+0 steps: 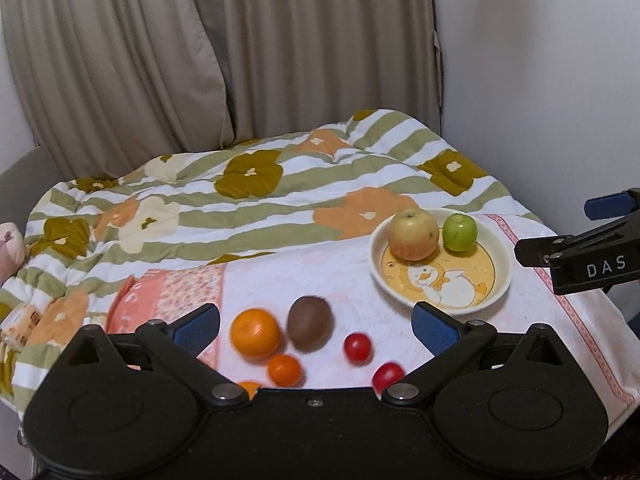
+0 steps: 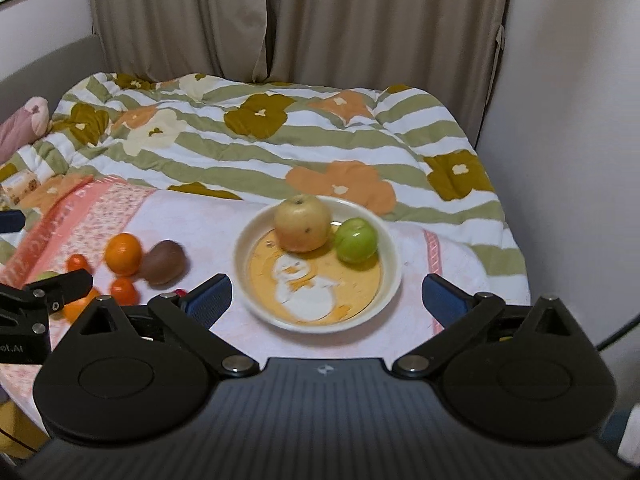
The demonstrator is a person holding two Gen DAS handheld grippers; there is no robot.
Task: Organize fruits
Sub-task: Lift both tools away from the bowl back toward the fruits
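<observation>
From the left wrist camera, the left gripper [image 1: 316,326] is hanging with its blue pads spread wide, pinching nothing. Lying on the pink cloth [image 1: 280,276] between and just ahead of its fingers are a large orange [image 1: 255,333], a brown kiwi [image 1: 310,323], a small orange [image 1: 284,370] and two cherry tomatoes [image 1: 357,347]; another orange piece is peeking out at the gripper's body edge. A striped floral quilt [image 1: 248,196] is lying bunched behind the cloth, with beige curtains [image 1: 200,52] hanging beyond. To the right, a cream plate [image 1: 505,276] is holding a yellow-red apple [image 1: 414,234] and a green apple [image 1: 460,232], sitting side by side at its far edge. The right gripper [image 1: 580,256] is jutting in from the right, beside the plate.

From the right wrist camera, the right gripper [image 2: 326,300] is also standing spread apart and empty, the plate [image 2: 390,280] sitting between its fingers with both apples in it. The kiwi [image 2: 163,267] and oranges are lying well left of the plate, partly hidden behind the left gripper [image 2: 36,300].
</observation>
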